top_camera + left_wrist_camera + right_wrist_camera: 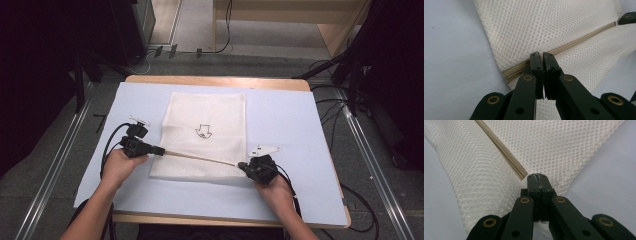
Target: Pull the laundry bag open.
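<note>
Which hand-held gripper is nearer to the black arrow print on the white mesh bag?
Left. The left hand-held gripper sits left of the black arrow print; the right hand-held gripper lies farther, lower right.

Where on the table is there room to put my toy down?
Bare blue mat lies right of the mesh bag, plus a strip left of it and along the near edge. The bag's near end is crowded: the left gripper and right gripper pinch its zipper.
</note>
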`<state>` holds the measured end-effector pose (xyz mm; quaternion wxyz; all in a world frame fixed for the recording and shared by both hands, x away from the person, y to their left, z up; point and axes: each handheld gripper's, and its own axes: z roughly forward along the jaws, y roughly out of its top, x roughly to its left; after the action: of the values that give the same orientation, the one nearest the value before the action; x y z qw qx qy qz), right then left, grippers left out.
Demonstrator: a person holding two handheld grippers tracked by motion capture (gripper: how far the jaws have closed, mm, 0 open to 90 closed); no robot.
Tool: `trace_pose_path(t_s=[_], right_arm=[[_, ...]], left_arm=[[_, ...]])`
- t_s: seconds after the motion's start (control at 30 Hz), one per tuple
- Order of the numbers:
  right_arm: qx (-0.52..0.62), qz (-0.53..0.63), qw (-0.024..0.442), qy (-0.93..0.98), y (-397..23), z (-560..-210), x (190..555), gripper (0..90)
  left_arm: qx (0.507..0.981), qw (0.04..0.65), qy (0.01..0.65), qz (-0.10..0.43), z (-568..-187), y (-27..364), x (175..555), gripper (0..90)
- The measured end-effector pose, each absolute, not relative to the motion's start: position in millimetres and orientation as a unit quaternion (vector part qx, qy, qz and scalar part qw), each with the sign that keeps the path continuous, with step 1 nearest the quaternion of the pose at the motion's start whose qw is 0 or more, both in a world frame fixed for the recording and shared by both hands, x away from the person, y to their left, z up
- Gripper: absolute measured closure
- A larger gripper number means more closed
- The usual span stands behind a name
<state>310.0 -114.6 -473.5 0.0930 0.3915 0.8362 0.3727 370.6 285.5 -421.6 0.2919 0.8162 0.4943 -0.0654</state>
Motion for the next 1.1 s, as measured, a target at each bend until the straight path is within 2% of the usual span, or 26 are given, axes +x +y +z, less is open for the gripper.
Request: trace_pose_path(t_s=[0.2,0.37,0.6,0.63,1.1], right_arm=[[0.390,0.372,0.094,0.837,-114.2,-473.5,310.0,90.0],[0.390,0.373,0.095,0.836,-114.2,-473.5,309.8,90.0],[0.391,0.373,0.096,0.836,-114.1,-473.5,309.9,90.0],[0.392,0.372,0.096,0.836,-114.1,-473.4,309.9,90.0],[0.407,0.372,0.086,0.830,-115.1,-468.7,315.9,90.0]], left_arm=[[0.827,0.277,0.487,-0.043,-420.2,280.3,369.4,89.0],[0.815,0.288,0.500,-0.058,-420.5,288.6,371.9,89.1],[0.814,0.287,0.502,-0.057,-419.8,291.2,371.6,89.1],[0.818,0.275,0.503,-0.045,-420.2,290.7,371.3,89.1],[0.809,0.295,0.504,-0.070,-424.8,294.9,371.3,88.8]])
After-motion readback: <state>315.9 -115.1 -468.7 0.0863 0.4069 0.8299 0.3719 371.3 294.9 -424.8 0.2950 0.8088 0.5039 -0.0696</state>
